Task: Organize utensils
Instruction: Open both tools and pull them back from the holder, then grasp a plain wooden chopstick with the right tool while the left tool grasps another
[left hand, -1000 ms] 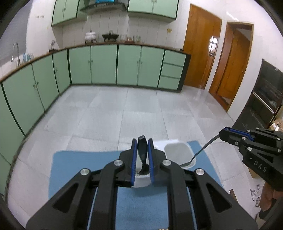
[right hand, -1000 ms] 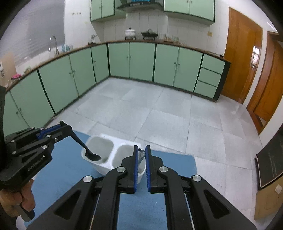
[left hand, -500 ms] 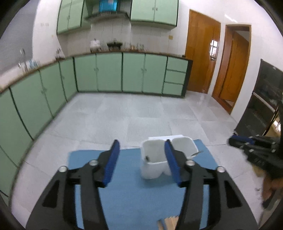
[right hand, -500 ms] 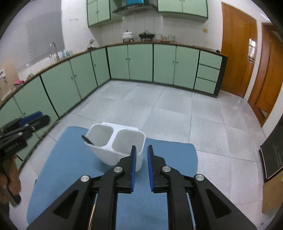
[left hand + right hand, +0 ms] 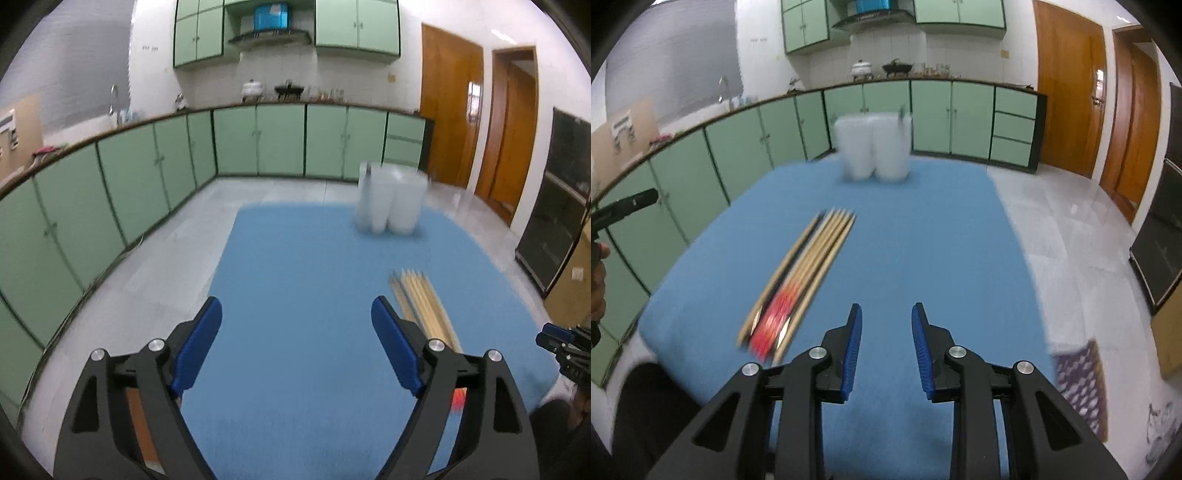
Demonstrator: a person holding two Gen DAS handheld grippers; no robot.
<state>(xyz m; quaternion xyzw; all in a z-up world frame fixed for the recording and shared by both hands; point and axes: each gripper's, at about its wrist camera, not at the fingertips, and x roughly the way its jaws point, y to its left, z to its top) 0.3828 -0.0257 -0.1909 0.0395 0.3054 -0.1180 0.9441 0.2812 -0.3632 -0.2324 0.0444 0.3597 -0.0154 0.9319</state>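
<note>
left wrist view: your left gripper (image 5: 296,343) is empty, its blue-padded jaws spread wide above the blue cloth mat (image 5: 295,280) that covers the table. the white plastic two-compartment utensil holder (image 5: 389,199) stands upright at the far edge of the mat, blurred by motion. a bundle of pale wooden chopsticks (image 5: 421,299) lies flat on the mat just beside your right-hand finger, tips pointing toward the holder. your right gripper (image 5: 565,350) shows only as a black and blue tip at the right edge of this view.

right wrist view: the right gripper (image 5: 886,347) is also empty, its jaws parted by a moderate gap, hovering low over the near part of the mat. the chopsticks (image 5: 801,273) lie to its left, side by side, with red-patterned ends nearest you and one darker stick along the outer side. the holder (image 5: 873,147) sits well apart from them at the far end; something thin pokes above its rim, too blurred to name.

the chopsticks look like the next thing to collect. for a clean pickup, come down across the bundle near its middle so the sticks stay level, and square the jaws to their length. close slowly, since round sticks can roll or fan out. then tilt them upright, thin tips down, before lowering them into one compartment.
</note>
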